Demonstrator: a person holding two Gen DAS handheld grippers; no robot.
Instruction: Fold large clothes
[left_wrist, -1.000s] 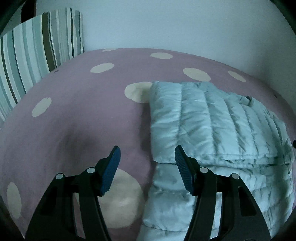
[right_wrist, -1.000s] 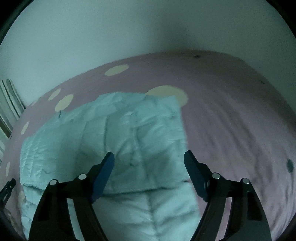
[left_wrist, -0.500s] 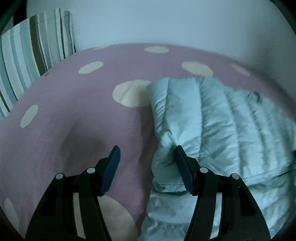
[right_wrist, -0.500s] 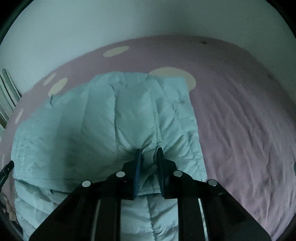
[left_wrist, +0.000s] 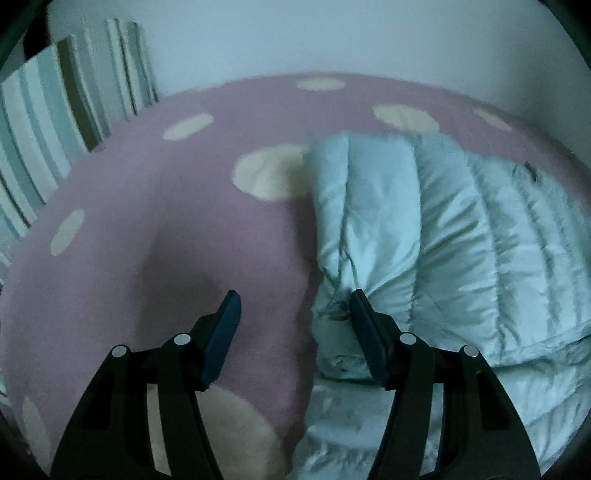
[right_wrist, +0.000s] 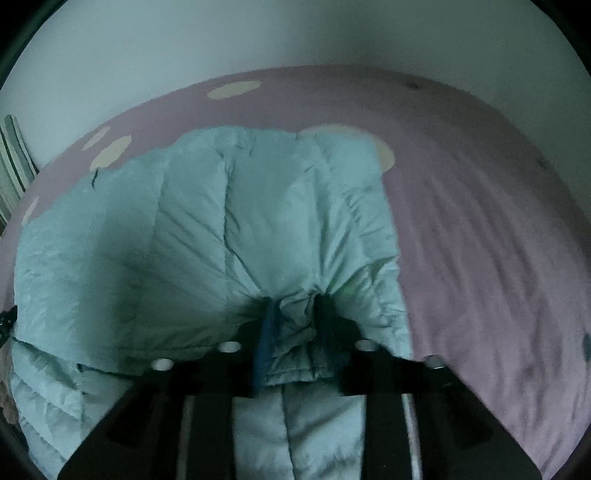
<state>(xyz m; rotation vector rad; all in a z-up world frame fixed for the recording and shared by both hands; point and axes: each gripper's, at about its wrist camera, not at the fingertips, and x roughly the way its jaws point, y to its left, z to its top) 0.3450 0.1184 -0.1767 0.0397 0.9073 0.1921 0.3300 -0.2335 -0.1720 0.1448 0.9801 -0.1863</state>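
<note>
A pale blue quilted puffer jacket (left_wrist: 443, 229) lies folded on the pink bedspread. My left gripper (left_wrist: 293, 306) is open at the jacket's left edge. Its right finger (left_wrist: 364, 332) digs into the padding, while its left finger (left_wrist: 225, 332) hovers over bare bedspread. In the right wrist view my right gripper (right_wrist: 295, 306) holds a bunched fold of the jacket (right_wrist: 221, 221) near its right edge. Creases fan out from that pinch. Its jaws are opening, with the fabric still squeezed between the pads.
The pink bedspread (left_wrist: 166, 221) with cream dots runs back to a white wall (left_wrist: 332, 37). A striped pillow (left_wrist: 55, 110) stands at the far left, and its edge shows as the striped pillow (right_wrist: 13, 155) in the right wrist view. Bare bedspread (right_wrist: 480, 240) lies right of the jacket.
Both grippers sank closer to the jacket. The right gripper closed from wide open onto a fold of it, then its gap widened somewhat. The left stayed open and now touches the jacket's edge.
</note>
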